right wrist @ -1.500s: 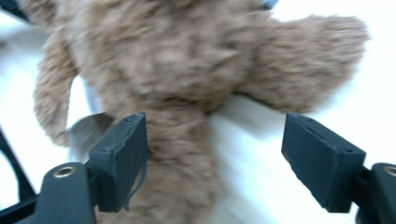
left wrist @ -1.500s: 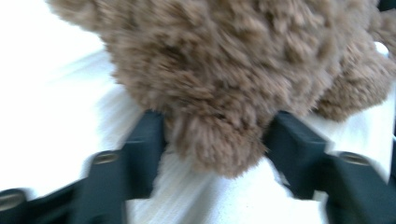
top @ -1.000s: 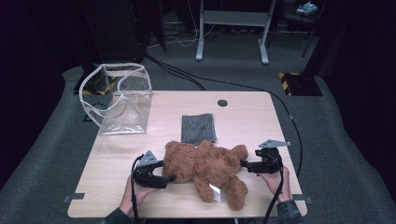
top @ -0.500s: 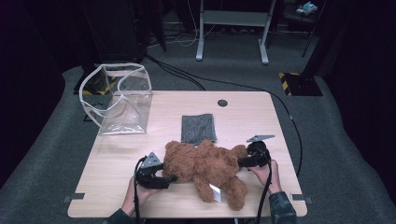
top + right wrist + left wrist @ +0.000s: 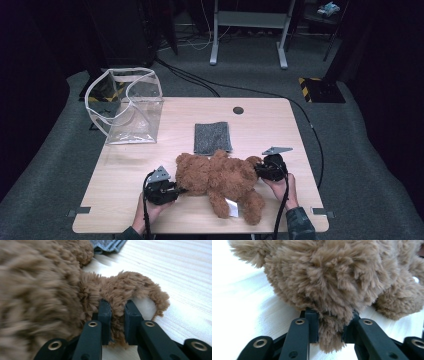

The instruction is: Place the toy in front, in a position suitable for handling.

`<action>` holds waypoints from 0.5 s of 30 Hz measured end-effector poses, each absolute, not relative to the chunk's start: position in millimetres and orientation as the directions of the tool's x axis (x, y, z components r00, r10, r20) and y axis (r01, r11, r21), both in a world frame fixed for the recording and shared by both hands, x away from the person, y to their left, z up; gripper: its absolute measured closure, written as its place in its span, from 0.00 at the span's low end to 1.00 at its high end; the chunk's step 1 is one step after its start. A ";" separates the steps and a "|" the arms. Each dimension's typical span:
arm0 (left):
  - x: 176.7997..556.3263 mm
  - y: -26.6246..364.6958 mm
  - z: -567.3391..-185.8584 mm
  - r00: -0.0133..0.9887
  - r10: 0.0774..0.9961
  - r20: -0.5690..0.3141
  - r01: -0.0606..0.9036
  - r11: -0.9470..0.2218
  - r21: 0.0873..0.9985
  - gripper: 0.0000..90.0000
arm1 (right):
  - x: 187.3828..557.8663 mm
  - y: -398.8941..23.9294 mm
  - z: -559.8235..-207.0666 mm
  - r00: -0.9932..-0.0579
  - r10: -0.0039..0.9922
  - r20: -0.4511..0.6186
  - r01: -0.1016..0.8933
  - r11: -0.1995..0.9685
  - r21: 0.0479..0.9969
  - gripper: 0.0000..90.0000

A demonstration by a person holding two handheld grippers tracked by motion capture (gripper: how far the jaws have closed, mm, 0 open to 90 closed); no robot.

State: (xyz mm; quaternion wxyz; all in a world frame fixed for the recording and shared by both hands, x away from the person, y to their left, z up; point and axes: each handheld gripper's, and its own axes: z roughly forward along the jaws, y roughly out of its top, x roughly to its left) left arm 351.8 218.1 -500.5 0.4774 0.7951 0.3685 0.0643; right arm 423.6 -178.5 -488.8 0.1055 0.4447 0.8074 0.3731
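A brown plush teddy bear point(image 5: 220, 179) lies on the wooden table point(image 5: 125, 190) near its front edge. My left gripper point(image 5: 175, 190) is at the bear's left end; its jaws have just been closing and pinch a tuft of fur point(image 5: 330, 332). At the bear's right end, my right gripper point(image 5: 257, 170) has likewise just been closing, and its jaws clamp a fold of the bear's fur point(image 5: 117, 322). A white tag point(image 5: 231, 207) sticks out by the bear's leg.
A clear plastic bag point(image 5: 125, 105) stands open at the table's back left corner. A grey cloth point(image 5: 212, 137) lies flat just behind the bear. A small round hole point(image 5: 238, 110) marks the table's far side. Cables run across the floor behind.
Both grippers have closed onto the bear's fur. The right gripper has moved in toward the bear from the right; the left one has hardly moved.
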 end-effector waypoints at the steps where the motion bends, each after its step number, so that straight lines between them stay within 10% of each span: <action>1: 352.6 219.9 -499.8 0.722 0.640 -0.264 0.528 -0.263 0.807 0.82 | 422.2 -178.3 -487.2 -0.585 0.794 0.163 0.635 0.324 0.701 0.89; 15: 351.3 273.5 -467.8 0.711 0.637 -0.299 0.528 -0.202 0.825 0.82 | 414.5 -141.9 -453.7 -0.639 0.751 0.169 0.587 0.333 0.738 0.90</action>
